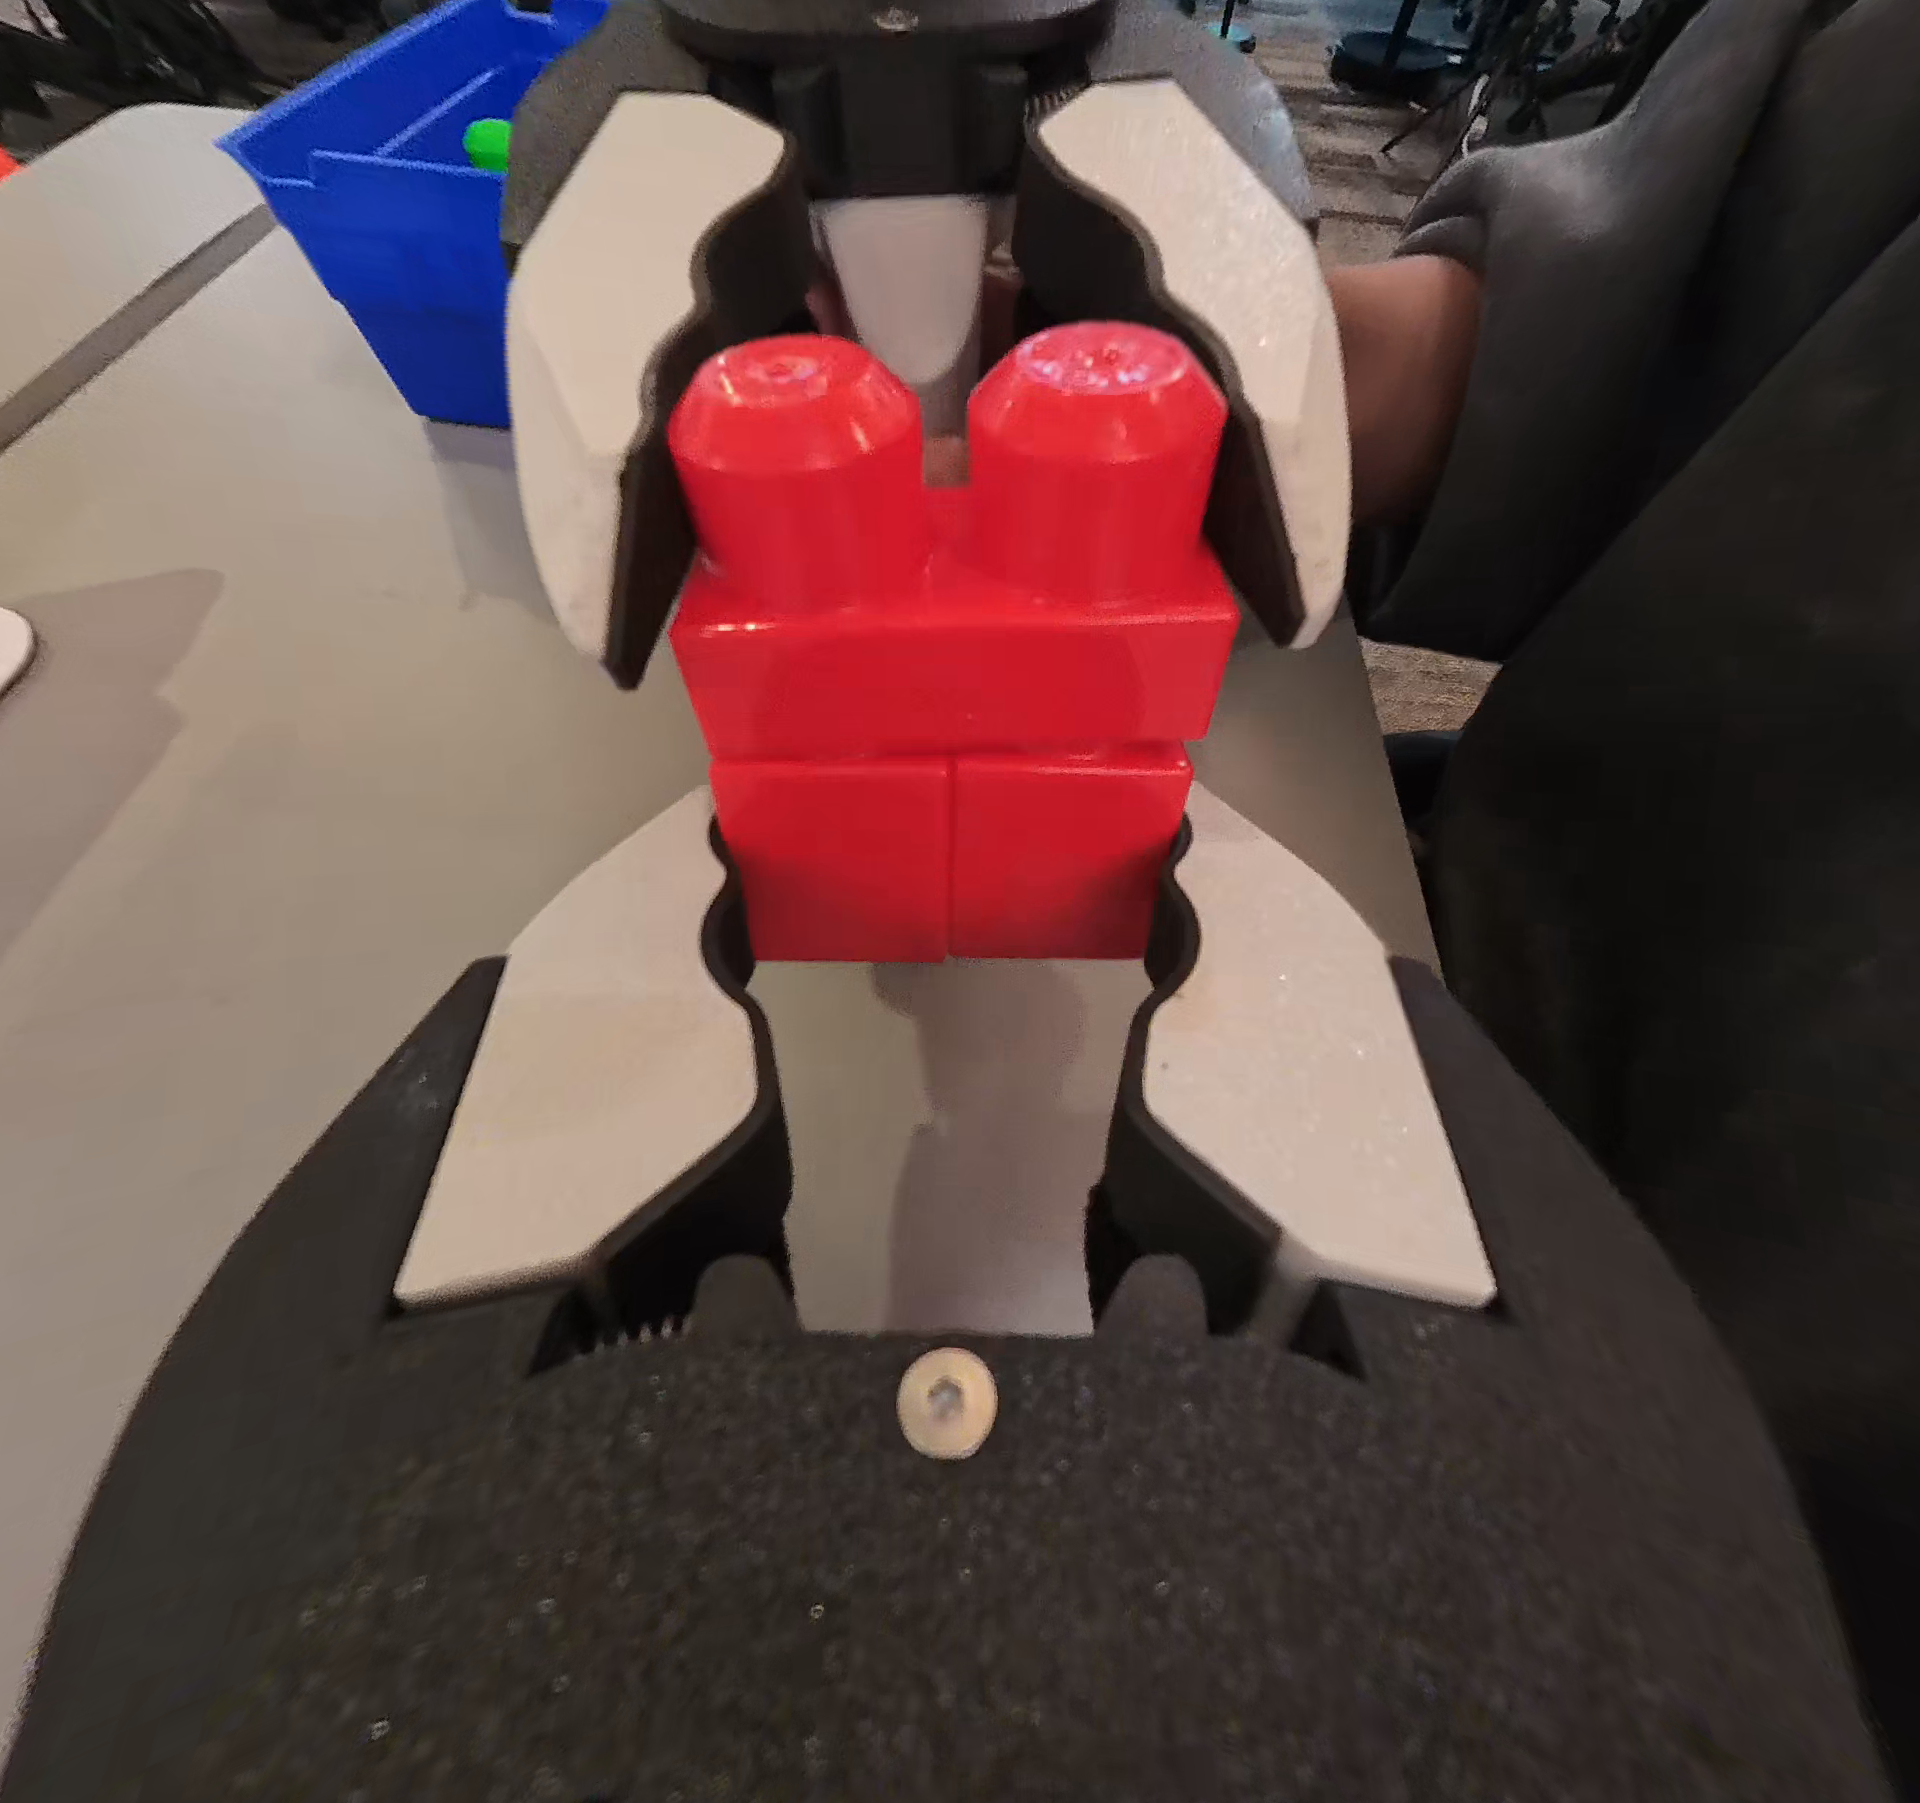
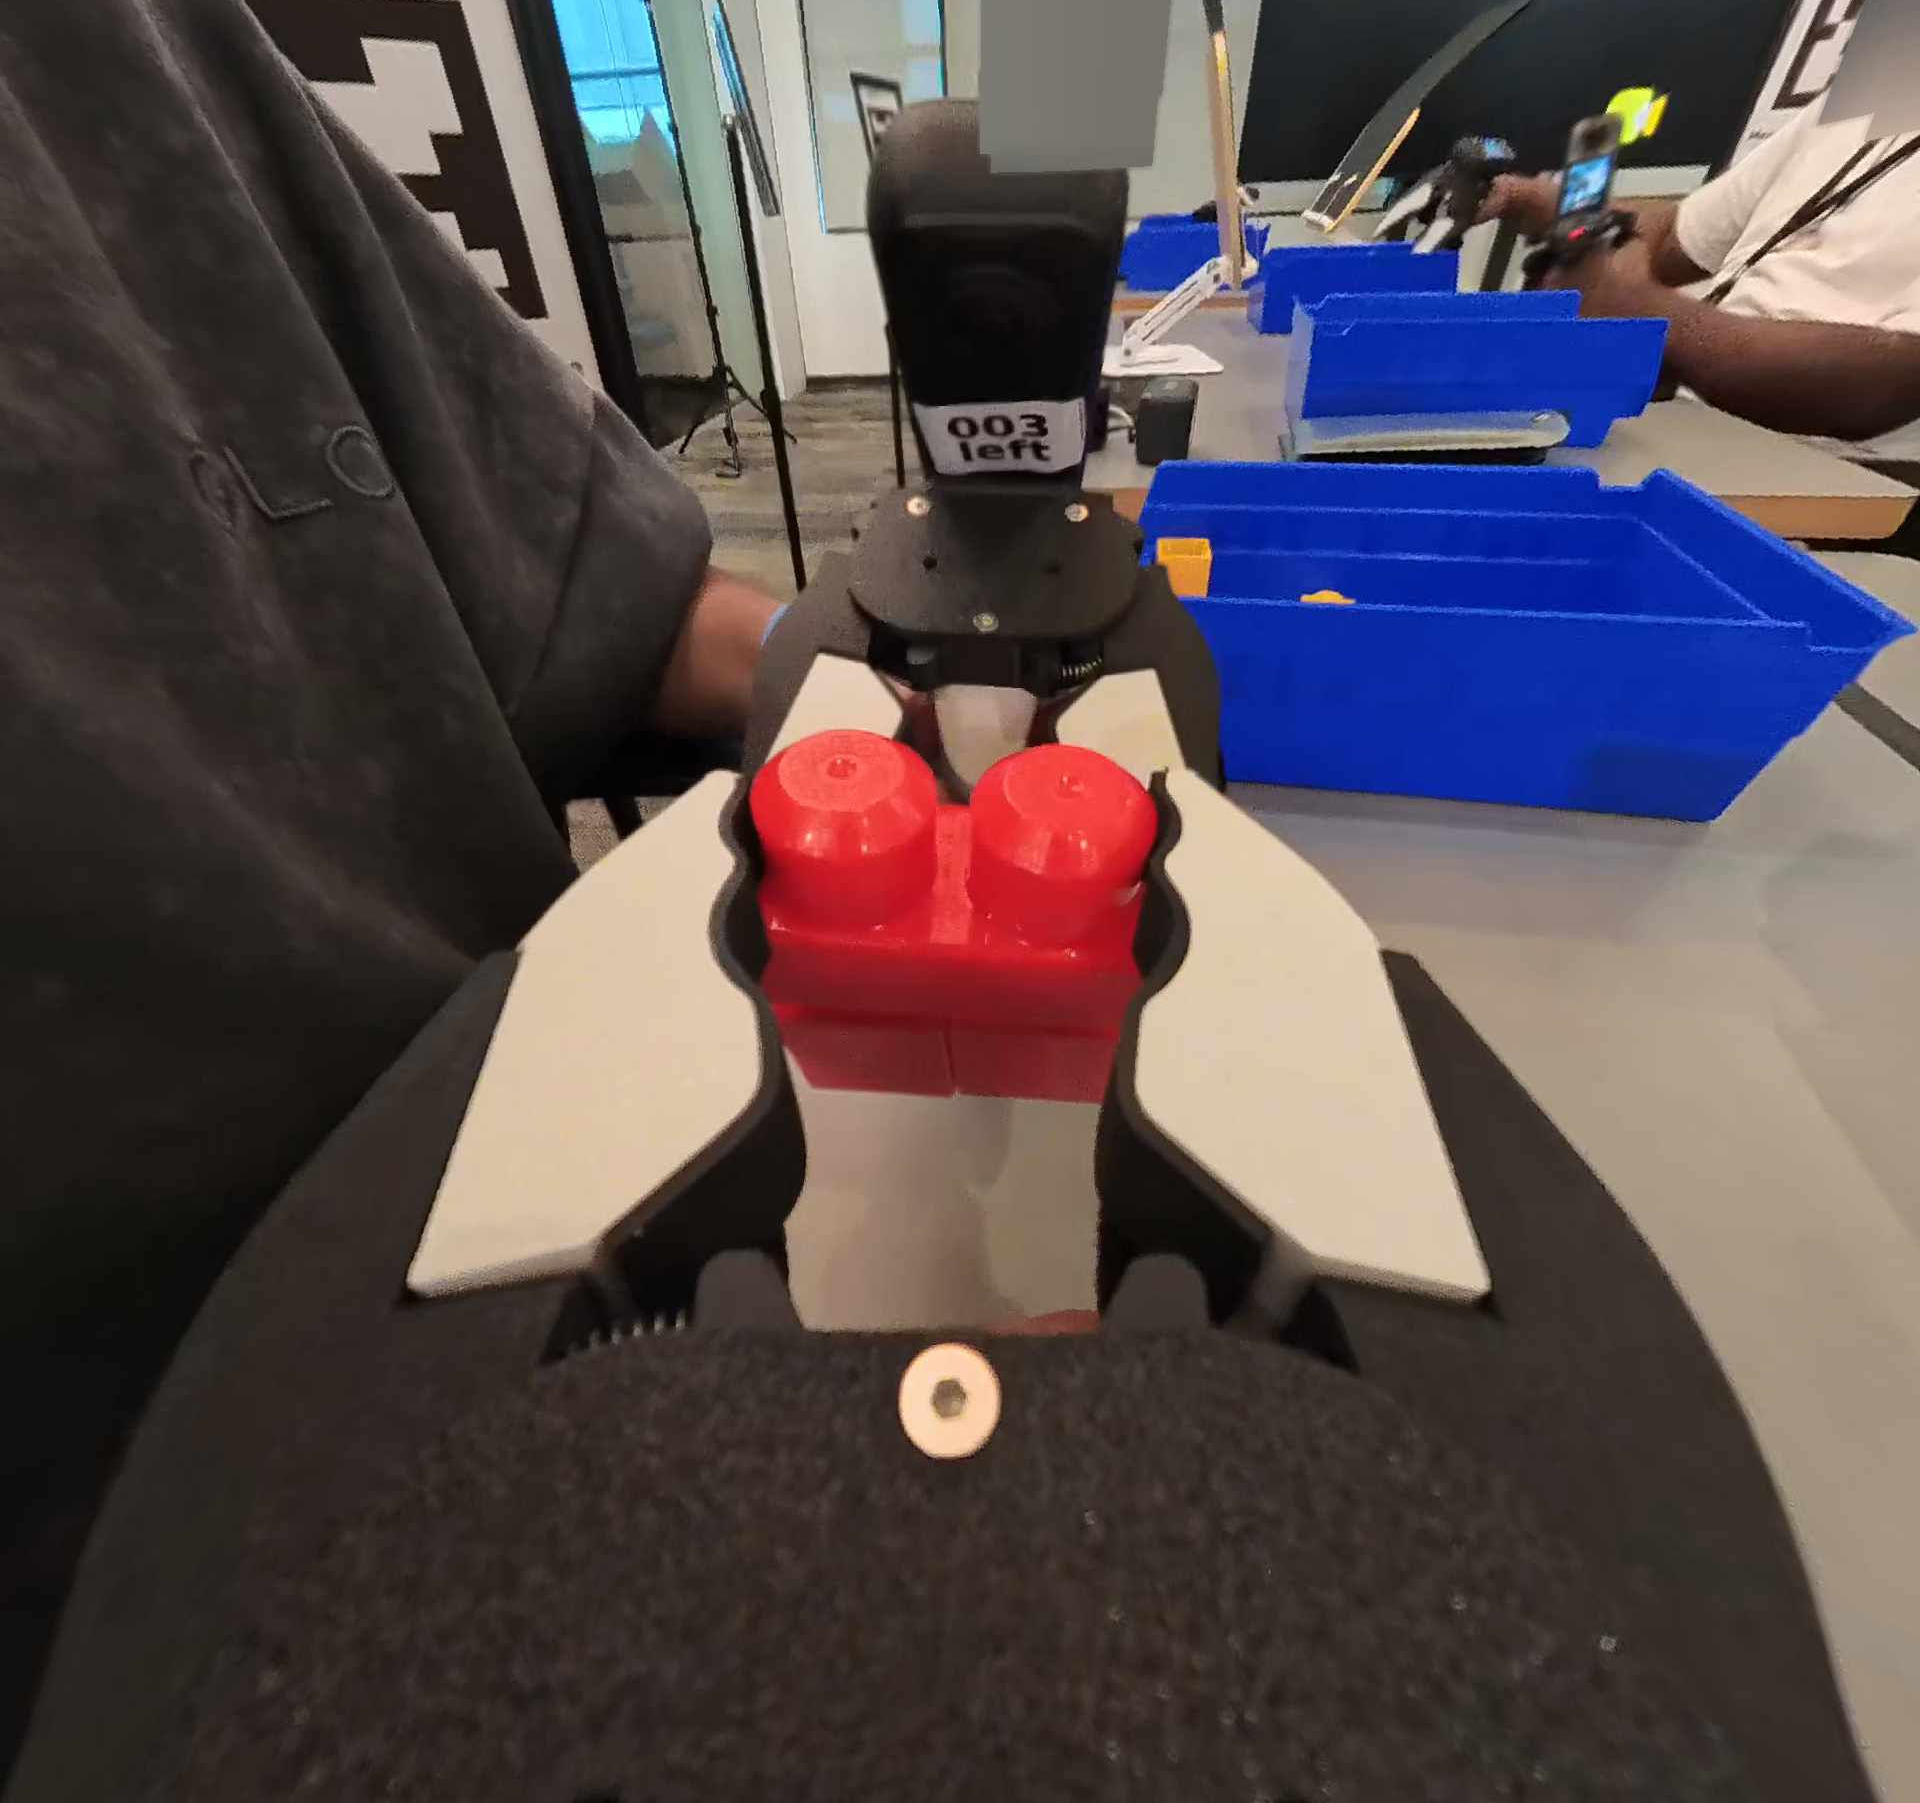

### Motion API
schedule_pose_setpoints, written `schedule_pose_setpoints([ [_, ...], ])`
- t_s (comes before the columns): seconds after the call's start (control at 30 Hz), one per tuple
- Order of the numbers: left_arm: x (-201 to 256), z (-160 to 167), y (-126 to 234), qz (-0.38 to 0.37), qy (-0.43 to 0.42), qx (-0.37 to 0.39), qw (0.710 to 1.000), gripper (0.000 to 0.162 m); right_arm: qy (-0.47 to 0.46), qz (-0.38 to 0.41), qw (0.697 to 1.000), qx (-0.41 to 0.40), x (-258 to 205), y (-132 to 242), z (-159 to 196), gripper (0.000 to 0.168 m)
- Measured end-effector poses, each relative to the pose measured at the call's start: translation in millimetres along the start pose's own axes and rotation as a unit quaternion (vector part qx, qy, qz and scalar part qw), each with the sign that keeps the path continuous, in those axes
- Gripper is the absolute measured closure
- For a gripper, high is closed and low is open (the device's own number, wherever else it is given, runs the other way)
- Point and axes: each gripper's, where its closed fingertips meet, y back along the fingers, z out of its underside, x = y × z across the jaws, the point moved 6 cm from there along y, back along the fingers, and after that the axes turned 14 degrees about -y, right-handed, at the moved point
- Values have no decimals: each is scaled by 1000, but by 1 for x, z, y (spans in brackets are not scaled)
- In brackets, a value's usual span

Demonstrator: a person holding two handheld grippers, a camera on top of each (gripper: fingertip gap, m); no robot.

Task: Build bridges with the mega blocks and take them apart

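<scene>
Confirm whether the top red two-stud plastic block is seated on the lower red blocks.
Seated: top red block sits flush on lower red blocks, only a thin seam between them.

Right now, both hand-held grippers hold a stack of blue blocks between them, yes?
Not quite: the blocks are red, not blue, as the left wrist view shows. Both the left hand-held gripper and the right hand-held gripper do grip that stack.

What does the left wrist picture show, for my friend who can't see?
A red block bridge sits between two grippers: the left gripper holds its bottom blocks, and the right gripper, facing it, holds the top block. A blue bin stands behind on the grey table.
</scene>
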Motion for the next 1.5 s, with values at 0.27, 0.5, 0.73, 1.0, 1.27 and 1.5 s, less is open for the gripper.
schedule_pose_setpoints([
  [0.27, -19, 16, 2, -63, -24, -90, 994, 88, -64, 72, 994, -42, 29, 6, 8, 98],
  [0.5, -45, 47, 17, -173, -58, -211, 960, 88, -259, 205, 944, -18, 61, 6, 11, 106],
  [0.73, -46, 54, 21, -185, -69, -233, 952, 88, -323, 250, 910, -68, 63, -23, 24, 123],
  [1.0, -44, 51, 24, -189, -54, -196, 961, 89, -360, 236, 902, -33, 64, -22, 28, 130],
  [1.27, -43, 48, 15, -197, -61, -212, 955, 89, -388, 230, 892, 22, 64, -16, 39, 132],
  [1.5, -41, 46, 11, -197, -80, -226, 951, 89, -398, 208, 893, 27, 63, -13, 46, 132],
])
